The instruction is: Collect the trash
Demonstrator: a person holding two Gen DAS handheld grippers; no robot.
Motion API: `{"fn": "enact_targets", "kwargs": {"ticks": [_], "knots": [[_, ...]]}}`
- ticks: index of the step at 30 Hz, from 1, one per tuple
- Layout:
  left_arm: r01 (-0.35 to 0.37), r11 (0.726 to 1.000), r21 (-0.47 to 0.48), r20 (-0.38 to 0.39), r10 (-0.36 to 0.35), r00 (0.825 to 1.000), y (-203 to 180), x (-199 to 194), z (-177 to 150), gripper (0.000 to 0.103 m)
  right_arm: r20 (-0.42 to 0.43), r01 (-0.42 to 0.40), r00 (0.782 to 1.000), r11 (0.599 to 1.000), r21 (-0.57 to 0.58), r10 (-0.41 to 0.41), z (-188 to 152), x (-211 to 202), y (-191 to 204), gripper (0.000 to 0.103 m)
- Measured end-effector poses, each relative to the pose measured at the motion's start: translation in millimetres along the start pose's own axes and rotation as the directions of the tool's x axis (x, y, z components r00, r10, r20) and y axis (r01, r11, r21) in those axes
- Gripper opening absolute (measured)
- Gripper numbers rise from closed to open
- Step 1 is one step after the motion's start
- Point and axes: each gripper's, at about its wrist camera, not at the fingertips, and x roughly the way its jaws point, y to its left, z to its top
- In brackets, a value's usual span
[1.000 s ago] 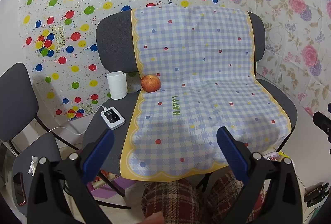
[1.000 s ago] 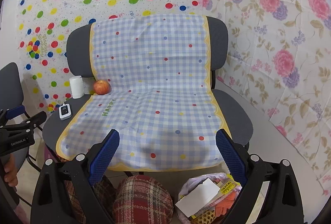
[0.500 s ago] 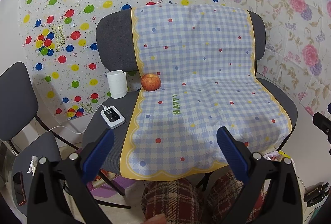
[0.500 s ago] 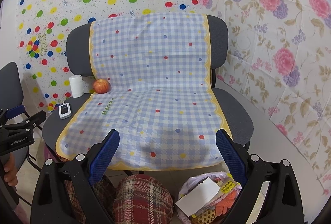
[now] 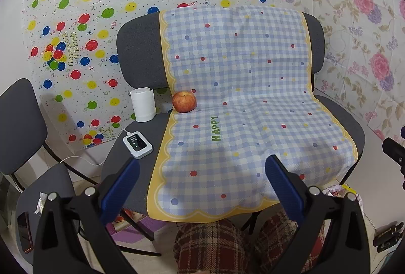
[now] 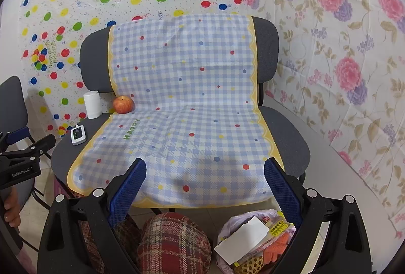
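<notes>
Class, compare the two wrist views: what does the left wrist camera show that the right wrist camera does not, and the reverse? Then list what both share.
Only the left wrist view: crumpled tissue on the side chair.

Only the right wrist view: the trash bag on the floor, holding a white card and wrappers.

Both: the apple, white roll, small device, checked cloth, and an open gripper in each, left gripper, right gripper.

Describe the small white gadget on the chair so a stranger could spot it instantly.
Find the grey chair draped with a blue checked cloth. On its bare left seat edge lies the flat white gadget, dark-screened and cabled, unlike the upright white cylinder and apple behind it.
</notes>
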Motion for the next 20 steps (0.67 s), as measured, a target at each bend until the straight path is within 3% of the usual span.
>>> {"fn": "enact_targets", "kwargs": {"ticks": [13, 17, 20], "knots": [[-0.012, 1.0, -0.007, 0.011, 0.012, 1.0, 1, 9, 3, 0.096, -0.028, 0.008, 1.0, 1.0, -0.002, -0.008, -3, 19, -6, 0.093], [-0.023, 1.0, -0.003, -0.004, 0.023, 1.0, -7, 33, 1, 0.096, -0.061, 0.032, 0.998, 0.999, 0.018, -0.031, -3, 54, -20, 0.093], [0.027, 1.0, -0.004, -0.048, -0.027, 0.998, -17, 66, -6, 0.096, -0.11, 0.047, 0.993, 0.998, 0.048, -0.041, -9, 96, -40, 0.093]]}}
